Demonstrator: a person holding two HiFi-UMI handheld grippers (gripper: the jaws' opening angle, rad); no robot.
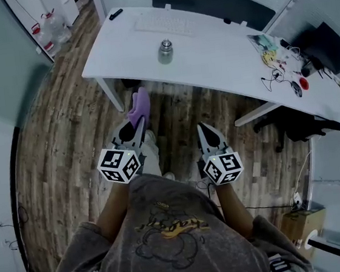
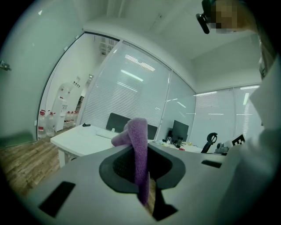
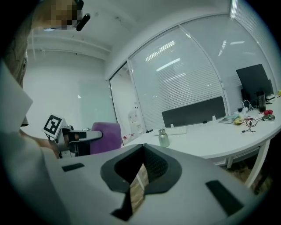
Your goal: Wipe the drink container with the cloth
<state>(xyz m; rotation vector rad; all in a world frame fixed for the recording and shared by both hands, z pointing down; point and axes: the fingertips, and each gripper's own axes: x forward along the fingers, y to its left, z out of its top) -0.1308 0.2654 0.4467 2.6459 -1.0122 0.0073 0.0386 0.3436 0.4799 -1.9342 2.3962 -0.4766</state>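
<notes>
A small metal drink container [image 1: 165, 51] stands upright on the white desk [image 1: 221, 53], near its front edge; it also shows far off in the right gripper view as the container [image 3: 163, 138]. My left gripper [image 1: 134, 125] is shut on a purple cloth [image 1: 138, 105], well short of the desk above the wooden floor. In the left gripper view the cloth [image 2: 139, 154] hangs pinched between the jaws. My right gripper [image 1: 205, 132] is shut with nothing in it, beside the left one and also away from the desk.
A keyboard [image 1: 163, 24] lies behind the container. Cables and small items [image 1: 284, 64] clutter the desk's right end, next to a monitor [image 1: 324, 44]. Water bottles [image 1: 48, 30] stand at the far left on the wood floor [image 1: 64, 120]. A cardboard box [image 1: 299, 224] sits low right.
</notes>
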